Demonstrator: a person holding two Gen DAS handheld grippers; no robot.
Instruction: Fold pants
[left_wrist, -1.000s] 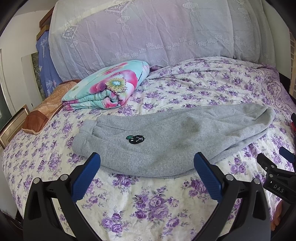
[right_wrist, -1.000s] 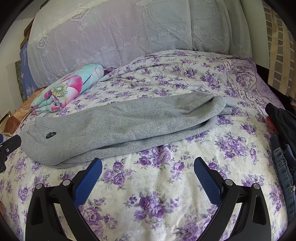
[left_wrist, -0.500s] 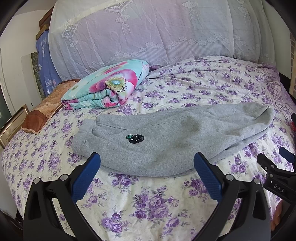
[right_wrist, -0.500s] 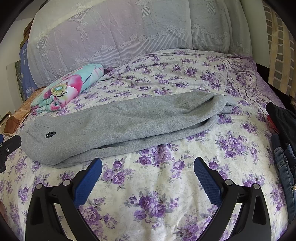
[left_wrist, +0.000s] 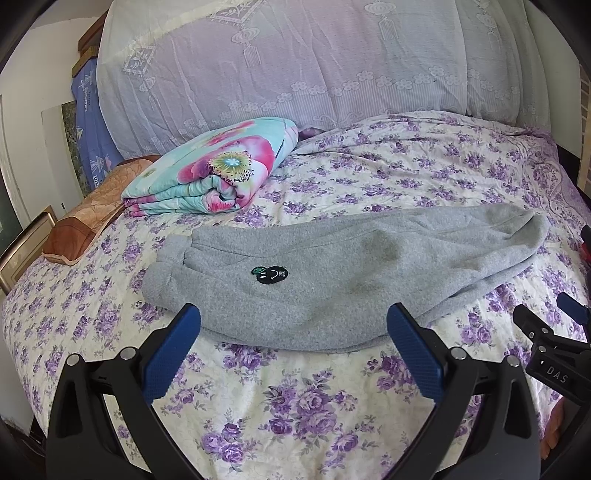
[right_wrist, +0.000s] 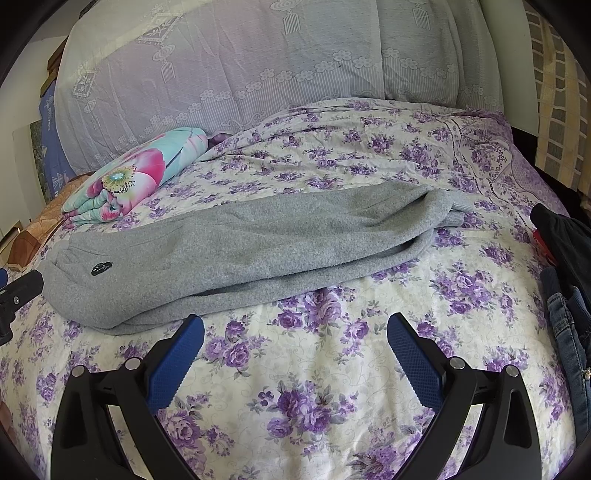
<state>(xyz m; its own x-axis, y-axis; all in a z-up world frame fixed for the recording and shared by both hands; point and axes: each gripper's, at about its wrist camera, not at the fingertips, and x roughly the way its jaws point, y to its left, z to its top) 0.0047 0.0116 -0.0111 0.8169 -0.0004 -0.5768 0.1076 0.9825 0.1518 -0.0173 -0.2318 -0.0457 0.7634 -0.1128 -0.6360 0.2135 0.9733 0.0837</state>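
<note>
The grey pants are lying lengthwise across the floral bedspread, legs stacked together (a small black logo showing near the waistband).

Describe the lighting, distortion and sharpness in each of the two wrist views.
Left wrist view: soft even daylight, no glare; fisheye bends the bed edges and blackens the corners; grey pants are sharp, left tongs open. Right wrist view: same flat light, only faint shadow under the pants' edge; strong barrel curve; right tongs open.
</note>
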